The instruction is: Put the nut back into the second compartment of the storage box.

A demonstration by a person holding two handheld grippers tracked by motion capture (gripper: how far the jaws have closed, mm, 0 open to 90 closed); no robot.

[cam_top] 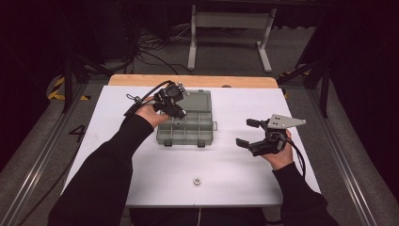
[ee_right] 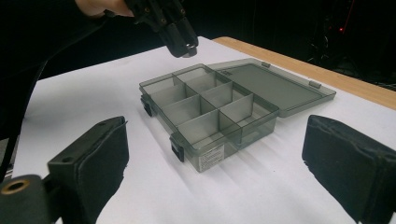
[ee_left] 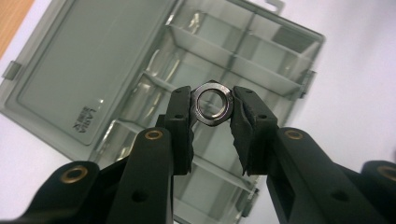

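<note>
Pinching a small, hard, slippery steel hex nut (ee_left: 213, 103) across 2 flats, the left gripper (ee_left: 212, 122) hovers over the grey plastic compartment box (cam_top: 184, 135); the right gripper (cam_top: 248, 132) is spread, empty, near the bench's right edge.

The compartment box (cam_top: 186, 129) lies left of centre on the table (cam_top: 226, 165), its lid (cam_top: 195, 100) folded back behind it. A hex nut (ee_left: 213, 103) hangs above the compartments (pinched in the left gripper (cam_top: 180, 113)). A second nut (cam_top: 197, 181) lies before the box, and the right gripper (cam_top: 248, 132) hovers to the box's right.
</note>
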